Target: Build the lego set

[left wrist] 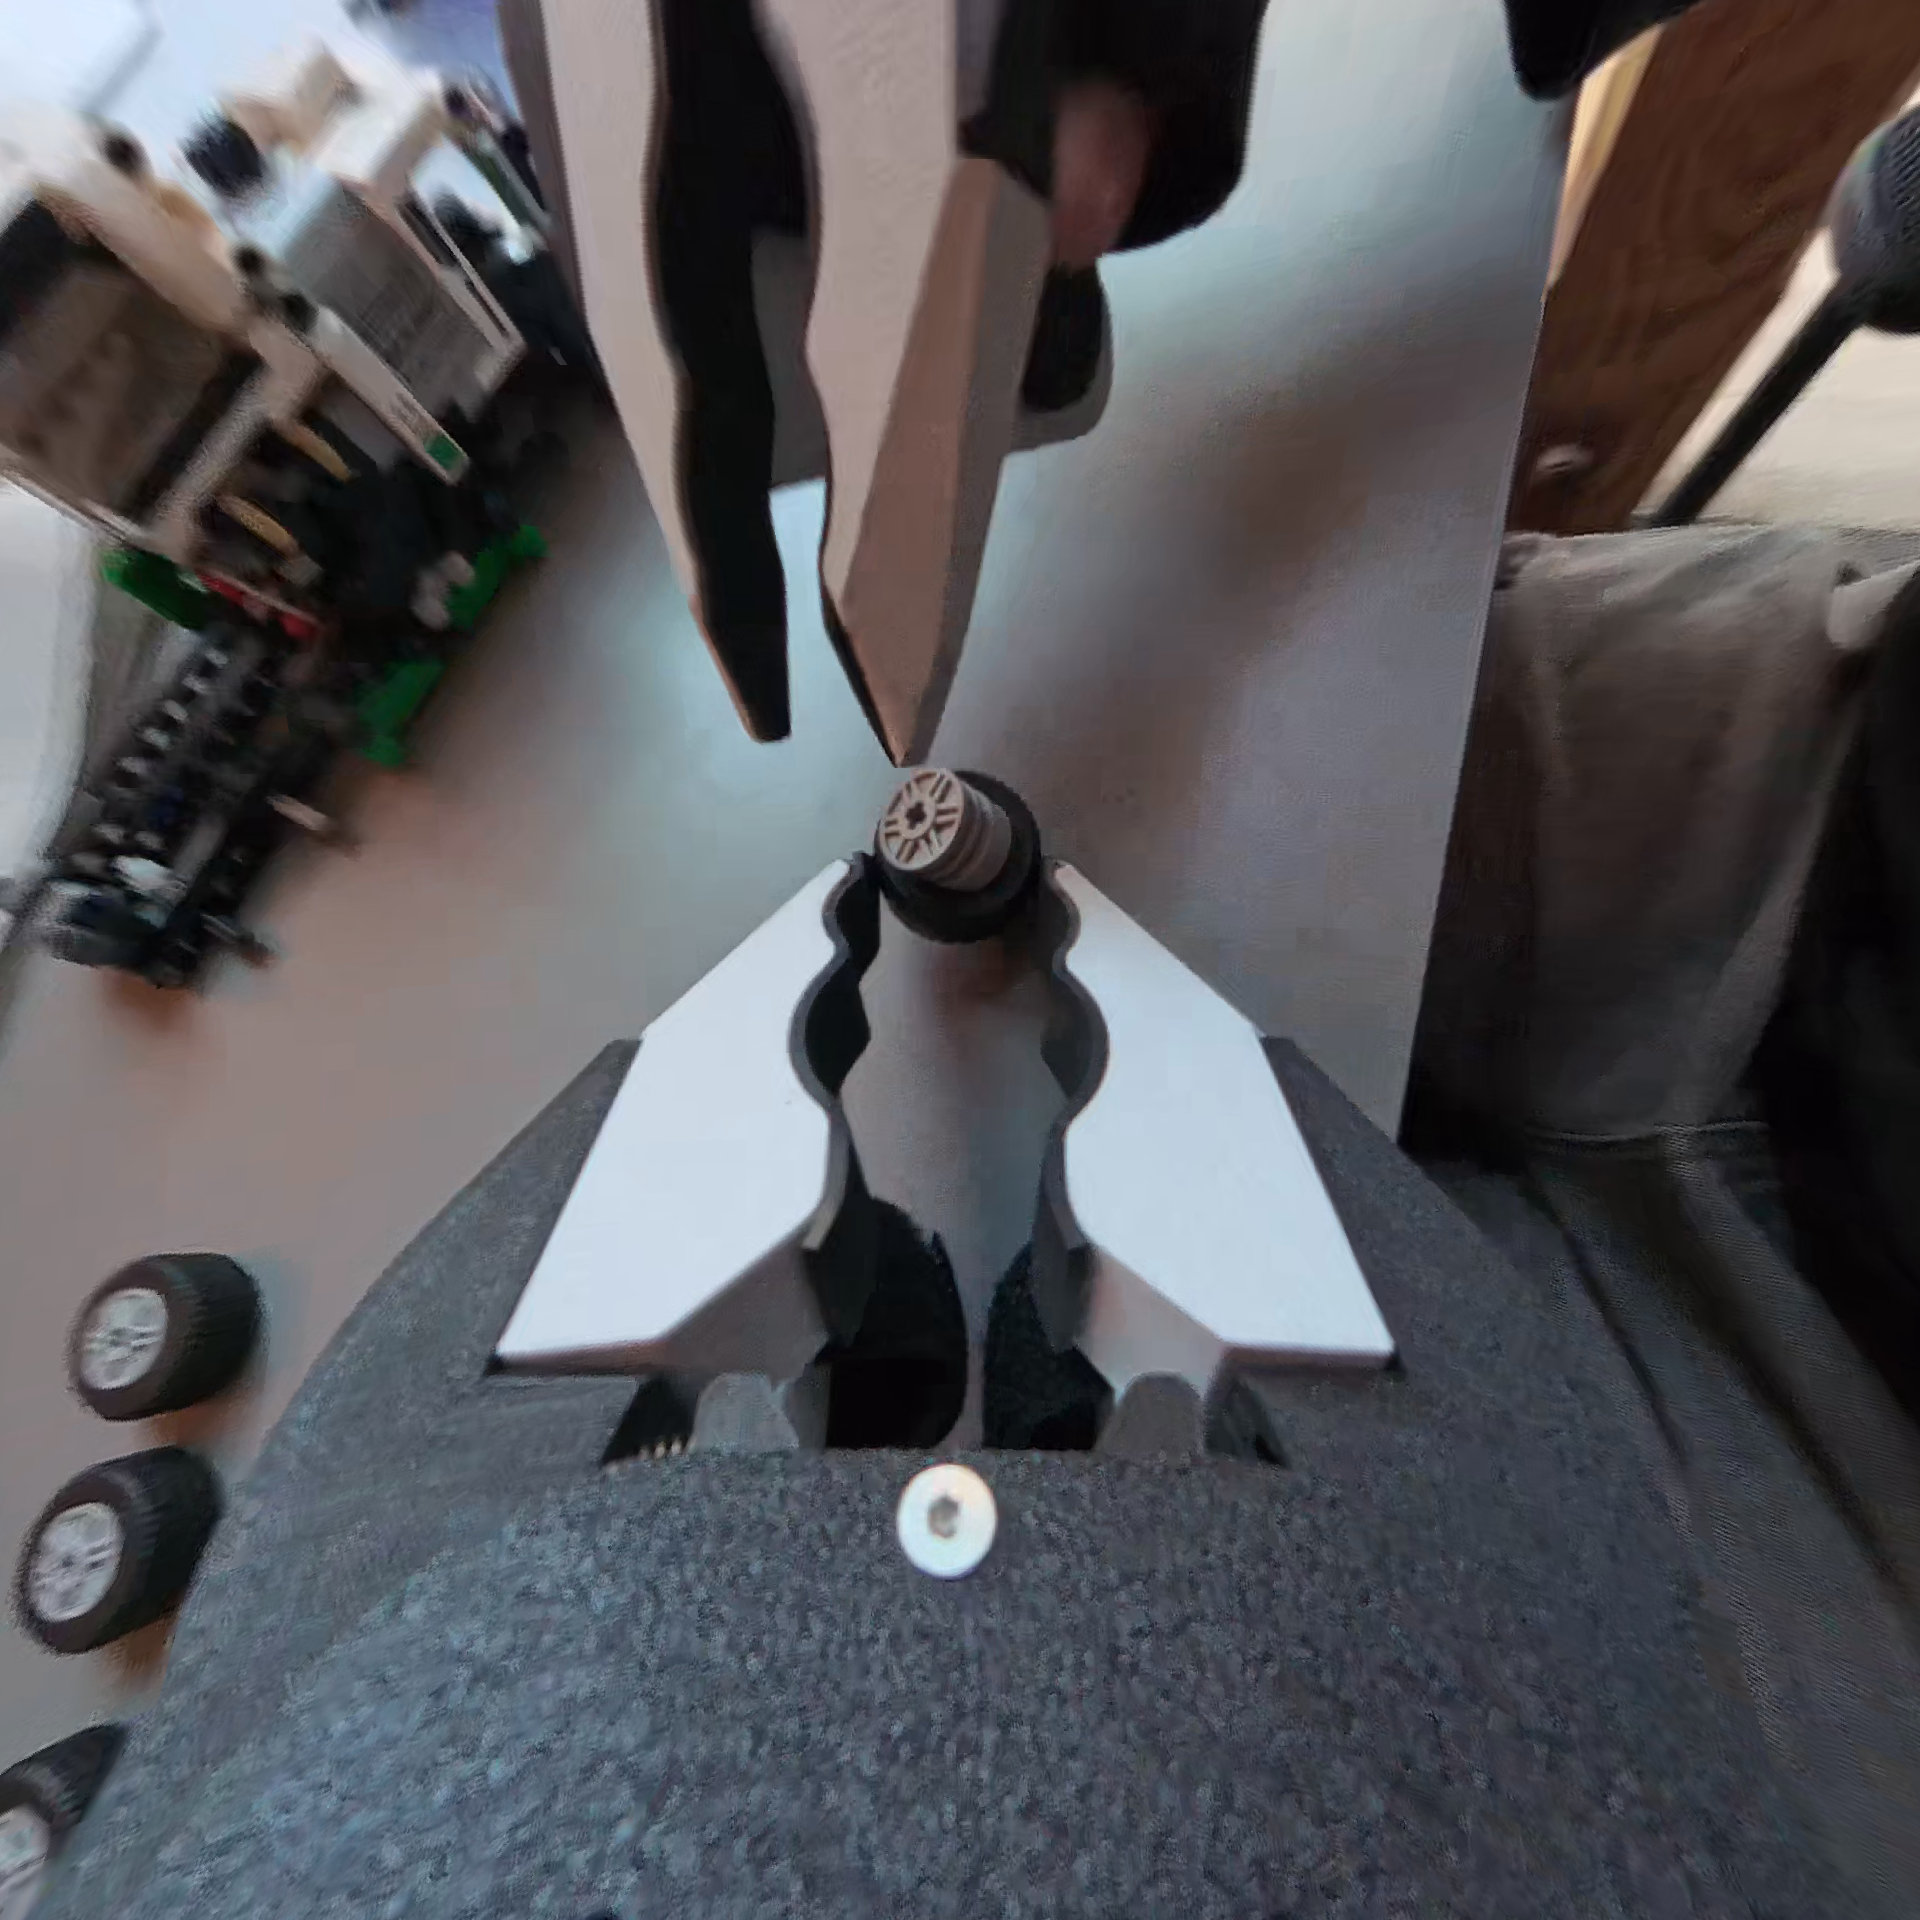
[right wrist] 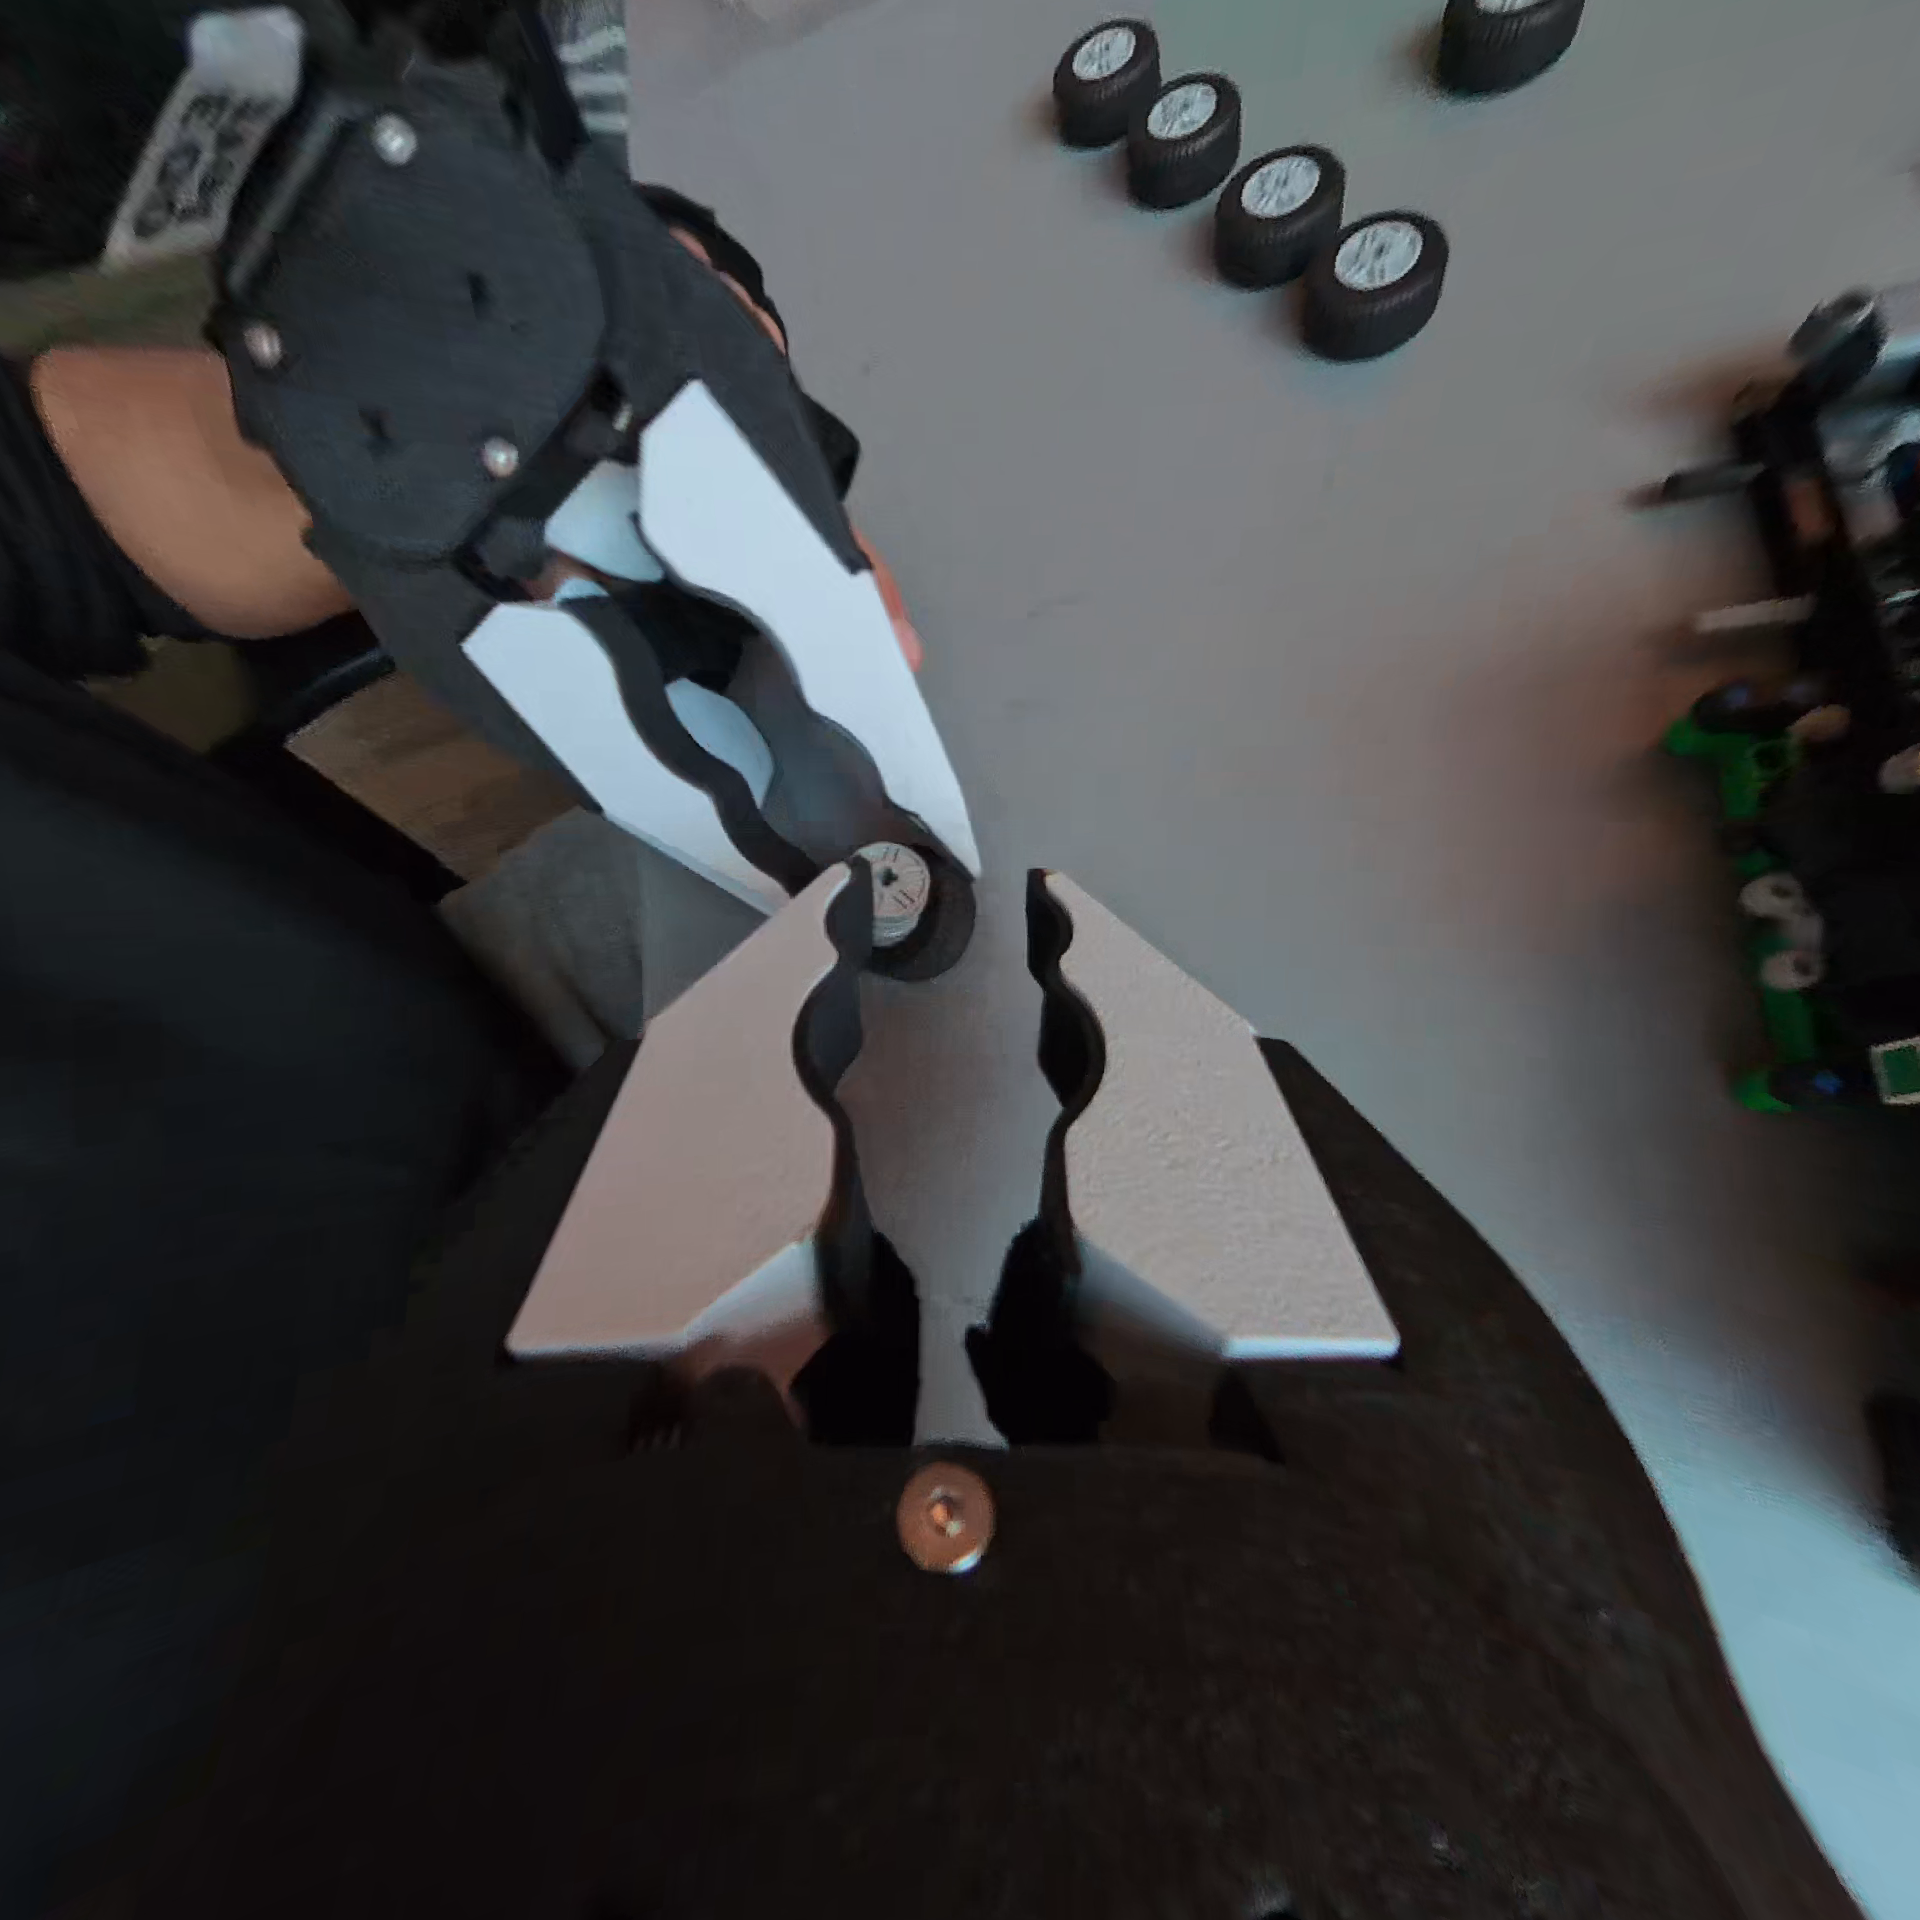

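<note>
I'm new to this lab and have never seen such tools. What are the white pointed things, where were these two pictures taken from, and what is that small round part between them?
Those are two hand-held grippers, each with a camera looking along its two white fingers. In the left wrist view, the left gripper is shut on a small wheel, a grey hub in a black tyre. The right gripper comes in from above, its tips open, just short of the hub. The right wrist view shows the same meeting from the opposite side. On the grey table stand finished wheels and a partly built green and black model.
</note>
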{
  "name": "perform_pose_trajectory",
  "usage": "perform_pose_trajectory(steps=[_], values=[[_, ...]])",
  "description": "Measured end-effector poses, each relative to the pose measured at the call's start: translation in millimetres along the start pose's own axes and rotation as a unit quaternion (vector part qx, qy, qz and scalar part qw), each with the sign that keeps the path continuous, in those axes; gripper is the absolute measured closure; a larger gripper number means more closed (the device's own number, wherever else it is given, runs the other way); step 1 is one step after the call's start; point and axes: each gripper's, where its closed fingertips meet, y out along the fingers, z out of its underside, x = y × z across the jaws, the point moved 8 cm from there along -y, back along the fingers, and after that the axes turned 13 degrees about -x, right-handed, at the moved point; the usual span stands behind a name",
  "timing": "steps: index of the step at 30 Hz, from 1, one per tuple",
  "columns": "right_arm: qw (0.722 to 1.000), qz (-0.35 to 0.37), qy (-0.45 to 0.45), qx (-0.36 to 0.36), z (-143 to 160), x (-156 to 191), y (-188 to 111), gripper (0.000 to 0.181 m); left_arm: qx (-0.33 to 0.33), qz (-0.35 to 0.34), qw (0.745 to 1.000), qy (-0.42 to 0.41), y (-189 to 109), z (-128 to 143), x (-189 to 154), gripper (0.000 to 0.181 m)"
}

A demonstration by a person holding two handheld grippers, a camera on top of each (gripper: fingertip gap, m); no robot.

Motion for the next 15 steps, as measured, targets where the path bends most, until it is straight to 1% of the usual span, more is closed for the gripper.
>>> perform_pose_trajectory(steps=[1, 3, 5, 6, 7, 9, 12, 15], values=[[0.999, -0.020, 0.034, -0.002, 2, -1, 1, 0.149, -0.011, -0.021, 0.999, 0.033, -1, -2, -3, 0.153], [0.994, -0.067, 0.089, -0.019, 4, 2, 3, 0.147, -0.025, -0.048, 0.996, 0.071, -4, -4, -7, 0.153], [0.989, -0.087, 0.112, -0.039, 8, 6, 6, 0.145, -0.045, -0.060, 0.993, 0.091, -6, -7, -9, 0.153], [0.989, -0.085, 0.115, -0.045, 10, 7, 7, 0.140, -0.056, -0.066, 0.992, 0.094, -7, -9, -9, 0.153], [0.989, -0.088, 0.114, -0.043, 14, 9, 9, 0.140, -0.066, -0.066, 0.991, 0.092, -7, -12, -9, 0.153], [0.987, -0.088, 0.116, -0.060, 19, 11, 11, 0.147, -0.069, -0.051, 0.993, 0.079, -4, -14, -12, 0.153], [0.983, -0.096, 0.137, -0.079, 21, 12, 8, 0.147, -0.076, -0.047, 0.993, 0.077, -4, -16, -13, 0.153], [0.985, -0.097, 0.127, -0.066, 25, 16, 6, 0.148, -0.074, -0.033, 0.994, 0.073, -3, -18, -18, 0.153]])
